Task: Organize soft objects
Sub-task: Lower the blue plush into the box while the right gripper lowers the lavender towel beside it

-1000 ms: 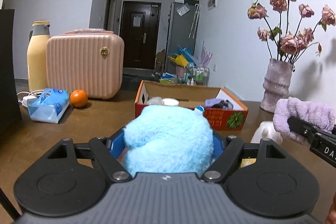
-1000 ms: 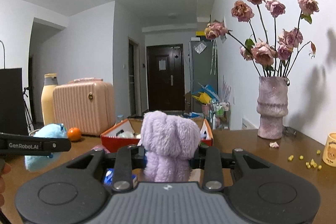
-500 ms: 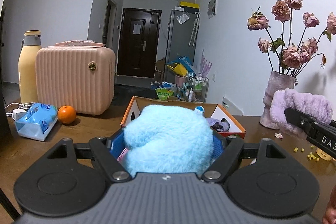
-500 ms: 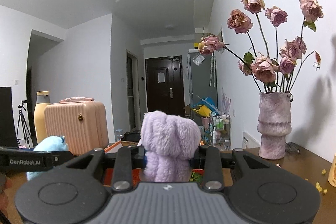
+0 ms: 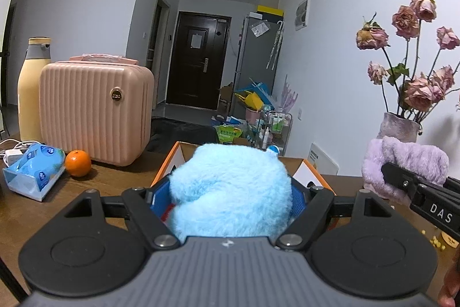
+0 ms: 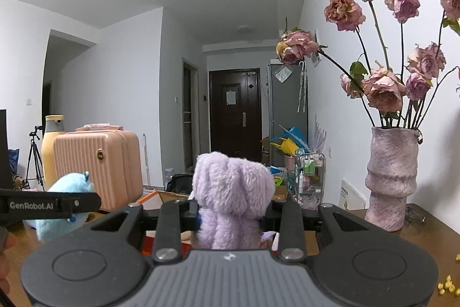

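My left gripper [image 5: 230, 200] is shut on a fluffy light-blue plush toy [image 5: 230, 189] and holds it above the table, in front of an orange cardboard box [image 5: 175, 154]. My right gripper [image 6: 230, 212] is shut on a fluffy purple plush toy [image 6: 233, 194] and holds it raised. The purple toy also shows at the right of the left wrist view [image 5: 402, 166]. The blue toy also shows at the left of the right wrist view [image 6: 66, 189]. The box also shows behind the right gripper [image 6: 152, 197]. What lies in the box is hidden.
A pink ribbed case [image 5: 95, 108], a cream bottle [image 5: 31, 88], an orange [image 5: 77, 163] and a blue tissue pack [image 5: 34, 169] stand at the left of the brown table [image 5: 120, 174]. A purple vase of dried roses [image 6: 391, 177] stands at the right. Yellow crumbs [image 6: 445, 285] lie near it.
Both grippers have risen with their toys and tilted upward. The box has sunk lower in both views and its inside is now hidden.
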